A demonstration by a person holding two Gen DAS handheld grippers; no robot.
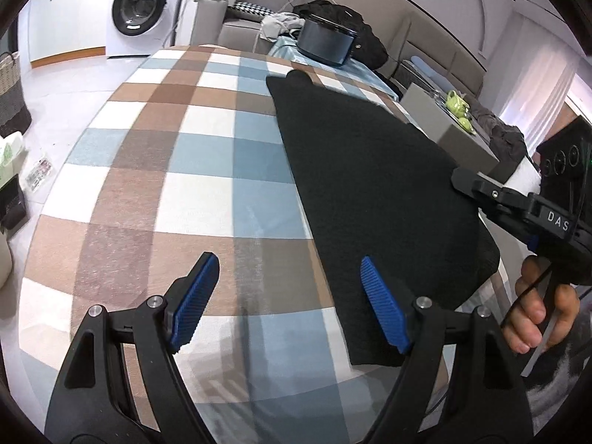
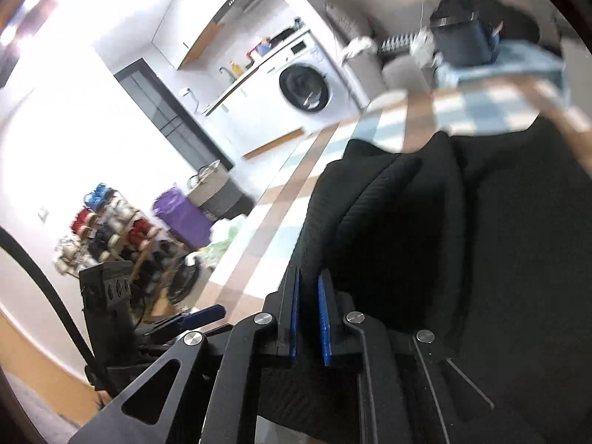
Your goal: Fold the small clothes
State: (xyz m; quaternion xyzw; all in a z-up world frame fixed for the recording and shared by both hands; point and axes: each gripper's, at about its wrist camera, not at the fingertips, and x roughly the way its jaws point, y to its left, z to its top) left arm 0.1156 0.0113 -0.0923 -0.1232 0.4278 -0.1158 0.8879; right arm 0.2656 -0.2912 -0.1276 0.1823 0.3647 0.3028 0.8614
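Folding barely begun: my right gripper, jaws nearly closed, lifts an edge of the black garment off the checked tablecloth; my left gripper hovers wide, empty, beside it.

The left wrist camera is looking steeply down over the checked cloth from close above, while the right wrist camera is sitting tilted against the black garment, both also catching the washing machine.
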